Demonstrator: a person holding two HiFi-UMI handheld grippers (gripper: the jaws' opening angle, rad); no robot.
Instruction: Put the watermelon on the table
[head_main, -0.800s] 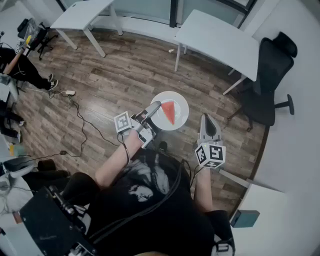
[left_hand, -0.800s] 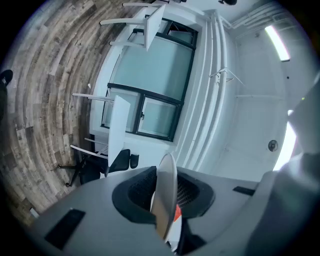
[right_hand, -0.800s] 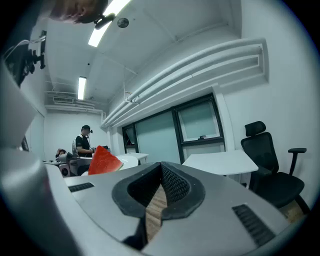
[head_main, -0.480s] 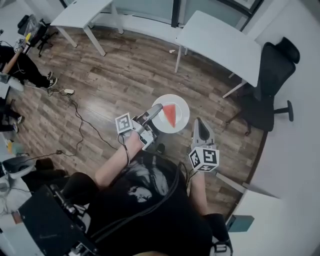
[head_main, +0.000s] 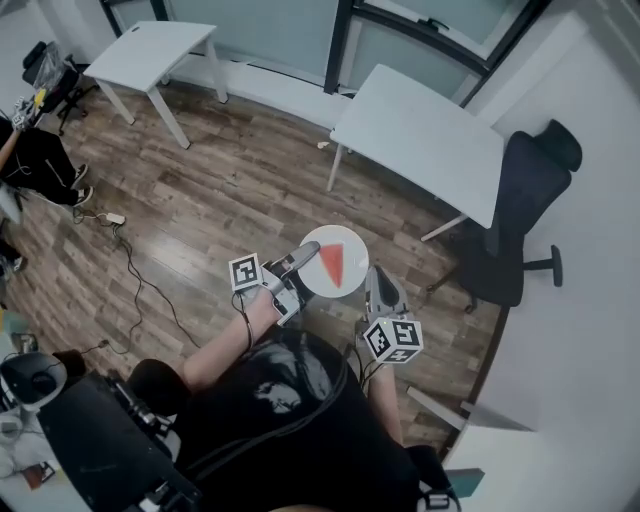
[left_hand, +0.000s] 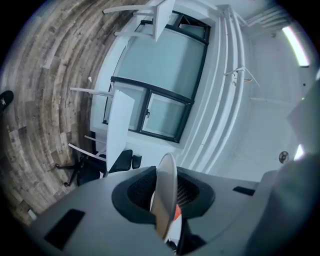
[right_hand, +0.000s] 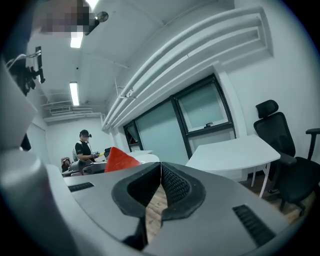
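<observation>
**Carrying phase: the slice is in transit and not yet set down.** The left tool (head_main: 305, 253) is clamped narrowly on the near rim of a white plate (head_main: 355, 265), and the left gripper view shows that rim edge-on between the pads. The watermelon (head_main: 331, 262), a red wedge, lies on the plate. It is held in the air above the wooden floor (head_main: 220, 190), in front of the person's torso. The nearest white desk (head_main: 420, 135) stands ahead and well apart from the plate, with an office chair (head_main: 520, 220) beside it. A second desk (head_main: 150, 50) stands farther off at the far left.

**Next move (judgement).** The plate probably has to be brought over the bare top of the nearest desk and lowered until its base rests flat. Only then should the left tool let go. The plate is held by one edge alone, so it must be kept level or the wedge could slide off.

**Pose.** The left forearm reaches forward, with its tool slanted toward the plate and pointing slightly upward. The right tool (head_main: 378, 276) has its jaws pressed together with nothing between them. It sits just beside the plate's right edge, apart from it and tipped slightly down, with the right forearm drawn close to the body.
</observation>
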